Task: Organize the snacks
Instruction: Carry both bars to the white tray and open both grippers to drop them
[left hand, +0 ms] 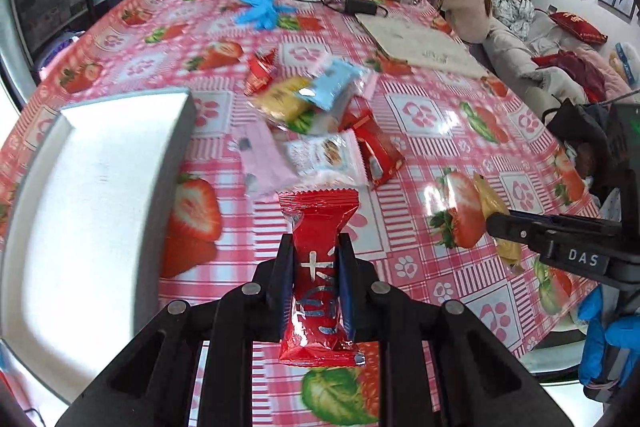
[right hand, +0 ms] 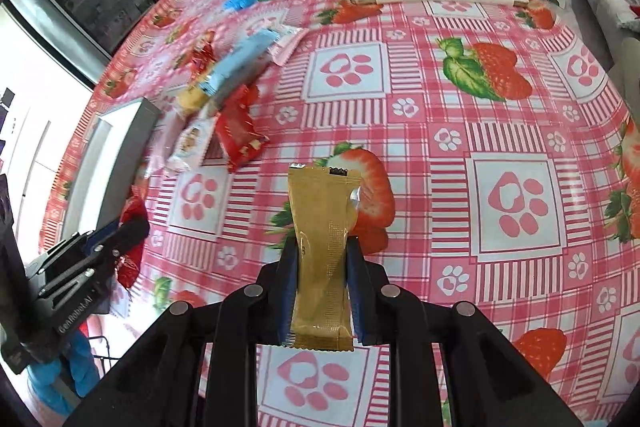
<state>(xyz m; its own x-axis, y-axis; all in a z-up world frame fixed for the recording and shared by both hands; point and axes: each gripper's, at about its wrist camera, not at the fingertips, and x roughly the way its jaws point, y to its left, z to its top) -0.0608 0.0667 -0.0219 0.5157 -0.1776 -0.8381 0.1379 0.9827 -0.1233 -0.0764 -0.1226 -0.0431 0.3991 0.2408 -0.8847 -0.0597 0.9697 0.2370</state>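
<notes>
Snacks are split three ways — one red packet (left hand: 318, 267) with white lettering pinched lengthwise in the left hand-held gripper (left hand: 318, 269), one gold-brown stick packet (right hand: 322, 259) pinched in the right hand-held gripper (right hand: 322, 279), both raised off the surface (right hand: 500, 99). Beyond the red packet lies the loose pile (left hand: 320, 131) — roughly eight packets, red, white, pink, yellow and light blue, some overlapping. Left of the pile sits one white tray (left hand: 92, 195). Farther back lie blue gloves (left hand: 260, 9).
</notes>
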